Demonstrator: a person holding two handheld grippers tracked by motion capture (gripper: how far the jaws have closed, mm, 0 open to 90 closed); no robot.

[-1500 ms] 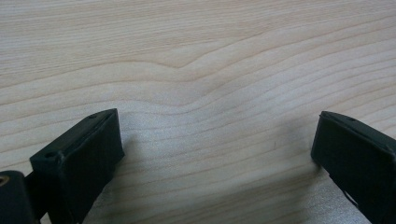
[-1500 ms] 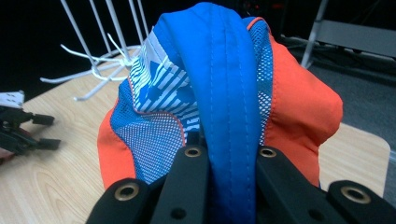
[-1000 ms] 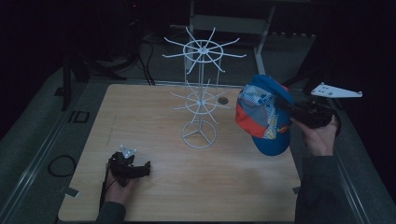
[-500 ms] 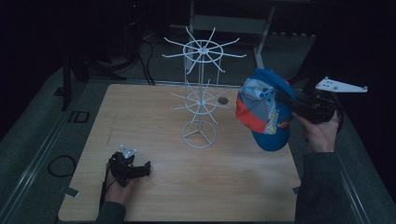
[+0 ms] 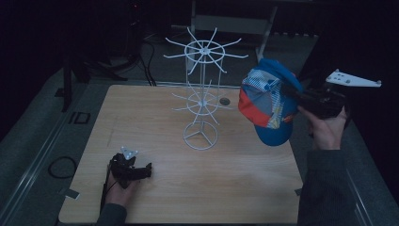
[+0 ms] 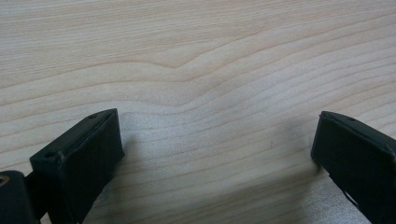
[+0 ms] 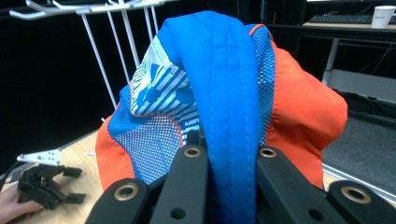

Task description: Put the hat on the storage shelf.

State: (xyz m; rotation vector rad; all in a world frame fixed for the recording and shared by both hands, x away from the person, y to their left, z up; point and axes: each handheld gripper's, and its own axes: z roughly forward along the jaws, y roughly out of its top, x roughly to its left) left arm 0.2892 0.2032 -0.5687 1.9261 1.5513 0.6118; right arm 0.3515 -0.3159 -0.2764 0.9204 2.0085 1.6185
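The high view is dim and grainy; the surface is the only lit area, and the room around it falls to near black. The rack casts almost no shadow there. The left gripper view is bright and evenly lit, the wood grain sharp, with soft shadows spreading from the left tongs, whose near edges blur. In the right gripper view the cap is well lit and crisp against a dark background; the right tongs are soft.

White wire rack blocks table centre; bare wood around it.
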